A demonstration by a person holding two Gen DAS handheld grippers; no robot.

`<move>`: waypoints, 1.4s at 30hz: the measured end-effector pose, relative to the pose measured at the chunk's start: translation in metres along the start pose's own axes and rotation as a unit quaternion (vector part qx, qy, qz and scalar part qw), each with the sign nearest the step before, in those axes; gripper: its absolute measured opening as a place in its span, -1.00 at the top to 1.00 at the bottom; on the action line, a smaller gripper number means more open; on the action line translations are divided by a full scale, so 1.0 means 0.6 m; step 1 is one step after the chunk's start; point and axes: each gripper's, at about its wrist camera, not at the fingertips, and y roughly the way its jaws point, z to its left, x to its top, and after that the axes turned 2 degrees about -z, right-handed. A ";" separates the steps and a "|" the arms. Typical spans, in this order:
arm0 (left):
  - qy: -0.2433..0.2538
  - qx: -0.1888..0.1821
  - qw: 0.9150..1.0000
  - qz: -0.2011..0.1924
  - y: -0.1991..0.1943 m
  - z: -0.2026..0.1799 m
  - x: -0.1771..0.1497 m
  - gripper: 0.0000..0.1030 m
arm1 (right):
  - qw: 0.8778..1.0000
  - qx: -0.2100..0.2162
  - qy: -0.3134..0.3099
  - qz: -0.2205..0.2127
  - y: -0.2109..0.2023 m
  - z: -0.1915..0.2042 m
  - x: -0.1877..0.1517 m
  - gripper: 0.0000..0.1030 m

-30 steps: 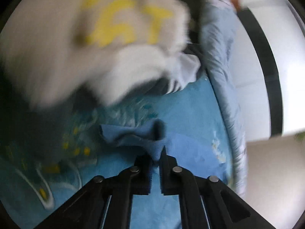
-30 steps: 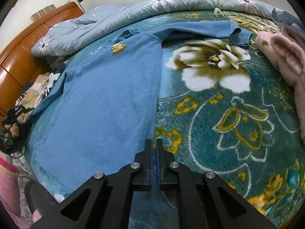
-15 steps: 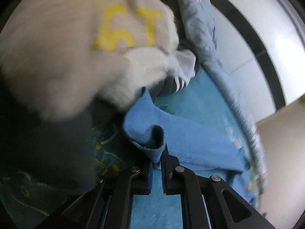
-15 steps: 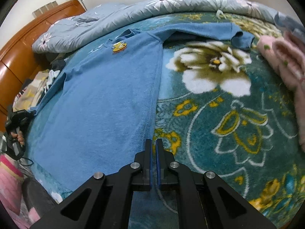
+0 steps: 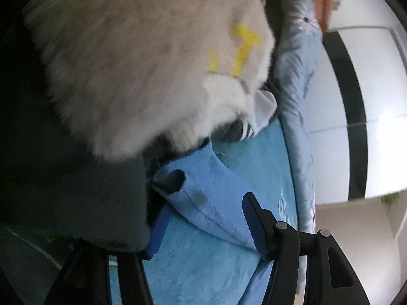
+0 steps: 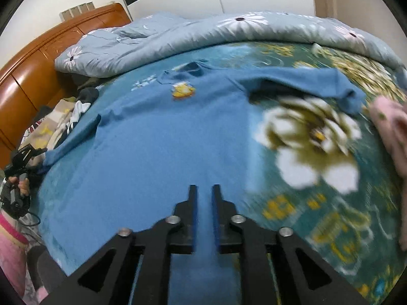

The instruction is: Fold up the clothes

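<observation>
Blue shirt (image 6: 157, 137) is lying spread flat across the bed, on the teal flowered blanket (image 6: 318, 152), w/ a small yellow patch (image 6: 183, 90) near its collar. One sleeve (image 6: 318, 81) is stretching out to the far right, its cuff ending just beside a pink garment (image 6: 391, 132). The other sleeve is trailing off to the left edge of the bed.

Left tool (image 5: 203, 218) is sitting w/ its jaws spread wide, the blue sleeve cuff (image 5: 193, 190) lying loose between them; can't tell if either pad is touching the cloth. A fuzzy white garment w/ yellow letters (image 5: 152, 58) is piled right behind the cuff, blurred.

Right tool (image 6: 203, 198) is hovering low over the shirt's lower part, jaws parted only a narrow gap, nothing gripped between them; shirt fabric is showing through the gap.

A grey-blue flowered quilt (image 6: 203, 33) is bunched along the far side of the bed, against an orange wooden headboard (image 6: 38, 58). More clothes (image 6: 63, 117) are heaped at the left, near the sleeve.
</observation>
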 end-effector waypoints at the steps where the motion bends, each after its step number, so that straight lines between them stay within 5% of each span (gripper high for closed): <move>1: -0.015 0.004 1.000 -0.001 0.001 0.002 0.001 -0.18 | 1.000 0.004 -0.009 -0.003 0.006 0.011 0.006 0.66; 5: -0.058 0.023 0.998 -0.008 0.002 0.005 0.003 -0.06 | 0.999 0.023 -0.045 -0.005 0.031 0.051 0.021 0.51; 9: -0.015 0.098 0.994 -0.036 -0.002 -0.010 -0.007 0.84 | 0.998 0.040 -0.046 0.005 0.048 0.059 0.014 0.48; 13: 0.005 0.082 0.995 -0.060 -0.017 -0.017 -0.022 0.89 | 0.999 0.041 -0.033 0.015 0.055 0.039 0.002 0.48; 16: 0.085 0.042 0.992 -0.085 -0.036 -0.094 -0.038 0.89 | 0.999 0.048 -0.018 0.015 0.052 0.021 -0.003 0.48; 21: 0.266 -0.062 0.957 -0.101 -0.057 -0.321 -0.102 0.89 | 0.998 0.053 -0.006 0.012 0.055 0.016 0.001 0.48; 24: 0.369 -0.129 0.918 -0.074 -0.048 -0.458 -0.182 0.89 | 0.998 0.053 -0.004 0.011 0.056 0.017 0.003 0.48; 27: 0.430 -0.178 0.885 -0.003 0.008 -0.555 -0.250 0.89 | 0.998 0.056 0.001 0.010 0.055 0.015 0.004 0.47; 29: 0.451 -0.180 0.873 0.050 0.060 -0.578 -0.319 0.89 | 0.998 0.058 0.006 0.011 0.054 0.011 0.003 0.47; 35: 0.459 -0.143 0.863 0.156 0.211 -0.561 -0.475 0.89 | 0.998 0.054 0.011 0.012 0.046 0.000 0.003 0.47; 42: 0.503 -0.092 0.820 0.259 0.280 -0.508 -0.597 0.78 | 0.999 0.050 0.017 0.008 0.039 -0.015 0.005 0.47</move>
